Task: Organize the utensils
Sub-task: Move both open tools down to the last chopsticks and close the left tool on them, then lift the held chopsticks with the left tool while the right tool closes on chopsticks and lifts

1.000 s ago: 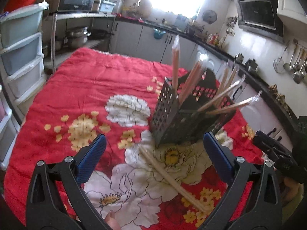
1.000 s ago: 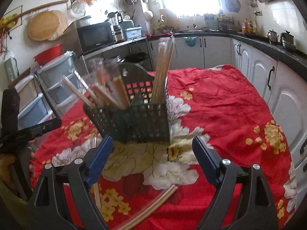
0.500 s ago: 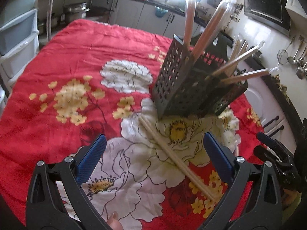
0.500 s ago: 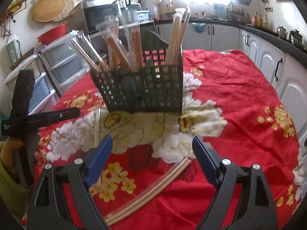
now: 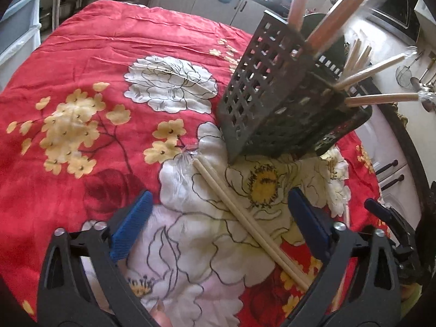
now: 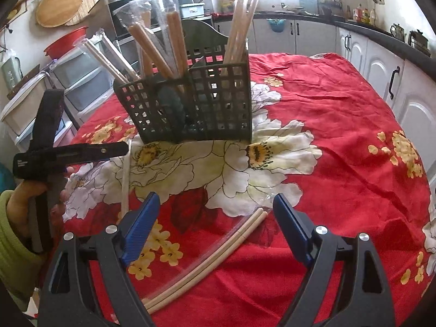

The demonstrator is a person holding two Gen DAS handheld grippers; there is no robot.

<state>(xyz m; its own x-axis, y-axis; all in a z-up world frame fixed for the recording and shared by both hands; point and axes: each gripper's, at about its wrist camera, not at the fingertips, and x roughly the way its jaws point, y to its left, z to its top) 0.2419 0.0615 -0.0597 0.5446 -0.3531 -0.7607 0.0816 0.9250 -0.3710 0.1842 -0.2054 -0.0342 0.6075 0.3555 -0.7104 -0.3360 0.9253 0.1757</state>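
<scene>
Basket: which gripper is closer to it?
Left. The left gripper hovers just off the basket's corner; the right gripper sits farther back, over loose chopsticks.

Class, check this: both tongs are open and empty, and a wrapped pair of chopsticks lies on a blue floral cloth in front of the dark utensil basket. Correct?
Not quite: the cloth is red, not blue, as the right wrist view shows. The rest holds: left tongs and right tongs open and empty, chopsticks before the basket.
</scene>
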